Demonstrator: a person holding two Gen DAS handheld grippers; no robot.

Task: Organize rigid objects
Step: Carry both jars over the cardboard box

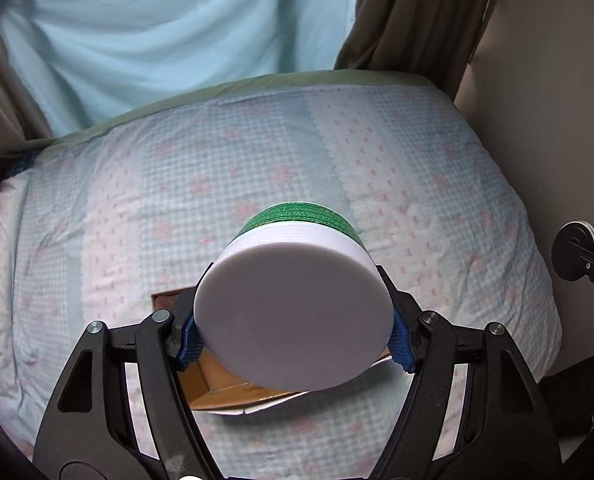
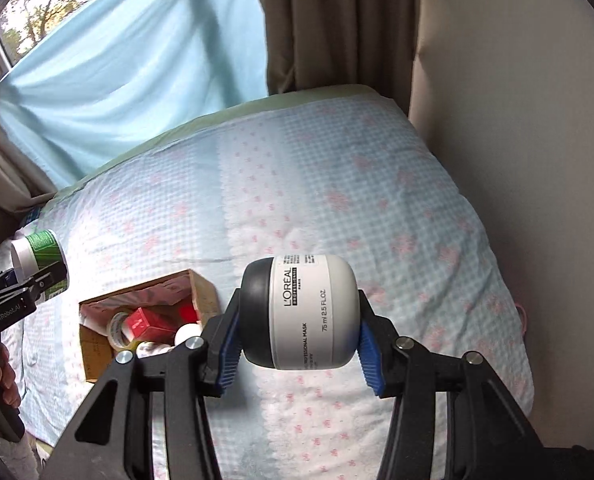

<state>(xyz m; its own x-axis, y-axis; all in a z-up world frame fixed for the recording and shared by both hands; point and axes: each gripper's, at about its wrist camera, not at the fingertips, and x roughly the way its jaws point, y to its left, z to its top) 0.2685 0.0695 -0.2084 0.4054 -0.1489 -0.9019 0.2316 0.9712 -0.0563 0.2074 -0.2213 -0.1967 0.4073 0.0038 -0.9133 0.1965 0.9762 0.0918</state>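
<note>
My left gripper (image 1: pixel 295 330) is shut on a green jar with a white lid (image 1: pixel 293 312), held above the bed with the lid toward the camera. The same jar (image 2: pixel 39 254) shows at the far left of the right wrist view. My right gripper (image 2: pixel 297 344) is shut on a white L'Oréal jar with a black lid (image 2: pixel 301 314), held sideways above the bed. An open cardboard box (image 2: pixel 201 292) lies on the bed left of it, holding a tape roll (image 2: pixel 117 330), a red box (image 2: pixel 147 324) and small white items. The box (image 1: pixel 225 388) is mostly hidden under the green jar in the left wrist view.
The bed has a blue and pink patterned quilt (image 2: pixel 337 200). A light blue curtain (image 1: pixel 169 40) and brown drapes (image 2: pixel 329 20) hang behind it. A beige wall (image 2: pixel 517 160) runs along the right side. The right gripper's end (image 1: pixel 577 256) shows at the right edge.
</note>
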